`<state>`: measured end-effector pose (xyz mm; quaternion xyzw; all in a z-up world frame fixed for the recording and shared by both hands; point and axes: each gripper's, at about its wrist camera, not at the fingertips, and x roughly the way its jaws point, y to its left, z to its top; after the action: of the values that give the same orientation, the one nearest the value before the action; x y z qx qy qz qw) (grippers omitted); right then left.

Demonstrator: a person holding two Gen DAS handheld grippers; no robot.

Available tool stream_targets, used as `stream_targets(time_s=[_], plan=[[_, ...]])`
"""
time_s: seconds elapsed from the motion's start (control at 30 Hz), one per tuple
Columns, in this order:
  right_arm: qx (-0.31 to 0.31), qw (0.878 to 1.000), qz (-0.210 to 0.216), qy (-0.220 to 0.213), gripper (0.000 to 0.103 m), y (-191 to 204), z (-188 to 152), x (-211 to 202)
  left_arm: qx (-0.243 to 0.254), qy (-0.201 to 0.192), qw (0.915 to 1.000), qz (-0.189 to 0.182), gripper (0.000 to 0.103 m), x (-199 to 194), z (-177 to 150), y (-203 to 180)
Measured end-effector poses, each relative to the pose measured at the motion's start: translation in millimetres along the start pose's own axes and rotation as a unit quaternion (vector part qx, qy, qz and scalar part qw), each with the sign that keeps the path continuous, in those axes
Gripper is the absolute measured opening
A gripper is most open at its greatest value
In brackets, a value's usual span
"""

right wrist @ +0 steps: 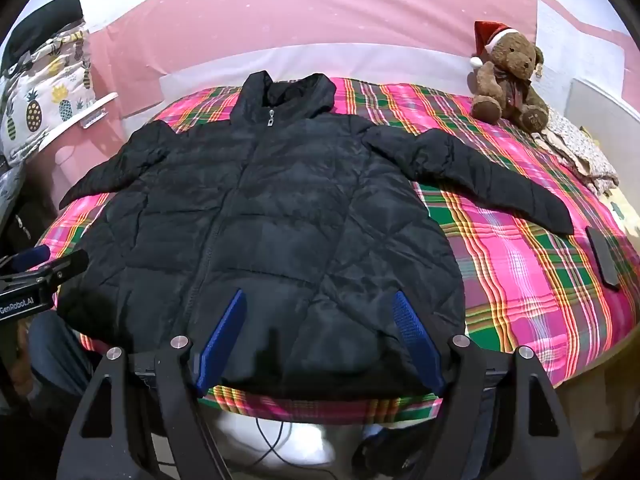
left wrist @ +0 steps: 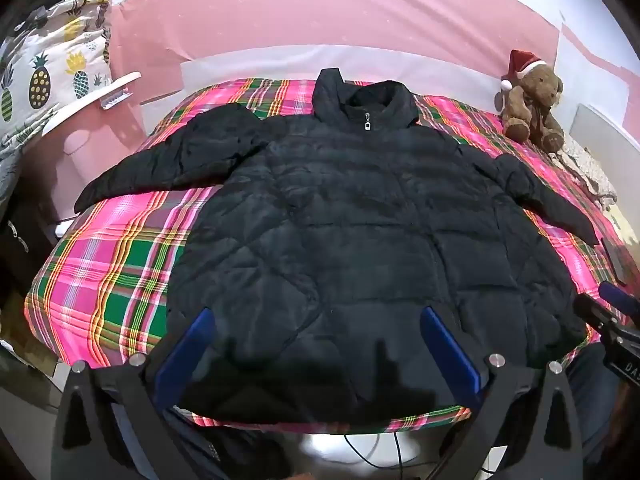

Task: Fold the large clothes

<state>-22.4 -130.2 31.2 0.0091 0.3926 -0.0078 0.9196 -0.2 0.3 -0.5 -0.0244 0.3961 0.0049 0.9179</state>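
Black jacket (left wrist: 360,240) lies flat beyond left claw (left wrist: 316,320).

the jacket (left wrist: 360,220) hides much of the plaid blanket (left wrist: 108,264).

Two hand-held tools: black frames, blue finger pads

The left tool (left wrist: 316,344) is built of black angular arms with triangular cut-outs, fastened by round silver screws, and each finger is faced with a smooth blue pad (left wrist: 450,350). The right tool (right wrist: 320,338) is made alike, though its blue pads (right wrist: 416,340) are finely ribbed. White lettering "GenRobot.AI" is printed on the black side of the left tool where it is seen from the right wrist. Blue denim trousers (right wrist: 56,356) are worn by the person.
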Motion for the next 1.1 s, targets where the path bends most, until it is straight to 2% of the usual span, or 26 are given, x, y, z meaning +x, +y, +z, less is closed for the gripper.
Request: stream_targets(time_s=[0.17, 0.3, 0.4, 0.83, 0.97, 1.1], plan=[[-0.002, 1.000, -0.002, -0.003, 0.075, -1, 0, 0, 0.007, 0.003, 1.0000, 0.002, 0.103, 3, -7, -3], [-0.002, 1.000, -0.004, -0.003, 0.075, -1, 0, 0, 0.003, 0.018, 0.9995, -0.024, 0.103, 7, -5, 1], [-0.003, 1.000, -0.004, -0.002, 0.075, -1, 1, 0, -0.005, 0.028, 0.9992, -0.027, 0.103, 10, -5, 6], [-0.003, 1.000, -0.003, -0.001, 0.075, -2, 2, 3, -0.006, 0.027, 0.9992, -0.030, 0.103, 10, -5, 6], [-0.003, 1.000, -0.004, -0.001, 0.075, -2, 2, 3, -0.009, 0.032, 0.9983, -0.048, 0.103, 12, -4, 6], [-0.004, 1.000, -0.005, 0.000, 0.075, -3, 1, 4, -0.010, 0.035, 0.9982, -0.049, 0.103, 13, -5, 5]])
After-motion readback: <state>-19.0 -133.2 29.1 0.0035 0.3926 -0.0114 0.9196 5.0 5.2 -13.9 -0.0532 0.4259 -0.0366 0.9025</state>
